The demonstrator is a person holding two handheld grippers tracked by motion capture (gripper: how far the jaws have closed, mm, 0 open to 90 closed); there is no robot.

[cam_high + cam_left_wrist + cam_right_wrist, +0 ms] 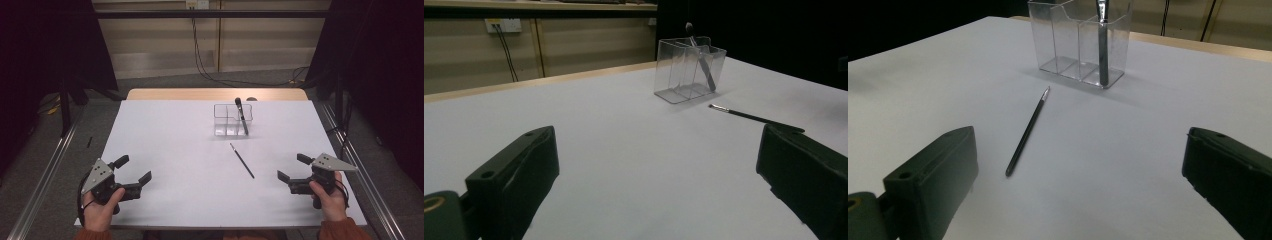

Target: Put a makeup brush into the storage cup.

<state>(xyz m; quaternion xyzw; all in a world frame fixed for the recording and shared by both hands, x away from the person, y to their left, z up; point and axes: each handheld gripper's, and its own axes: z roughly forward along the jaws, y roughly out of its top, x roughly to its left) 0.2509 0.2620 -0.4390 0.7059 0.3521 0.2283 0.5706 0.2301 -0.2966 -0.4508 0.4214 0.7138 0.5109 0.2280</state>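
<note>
Thin brush point(1027, 132) lies flat — bristle tip clear between right tongs point(1078, 175)

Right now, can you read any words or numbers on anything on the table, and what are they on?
No words or numbers can be read.
Clear organizer: no label.
Thin brush lying on the table: no print that can be made out.
Brush standing in the organizer: no print that can be made out.
Wall socket: too blurred to read.

A clear organizer point(226, 120) and thin black brush point(242, 160) sit on a white table point(165, 150).
</note>
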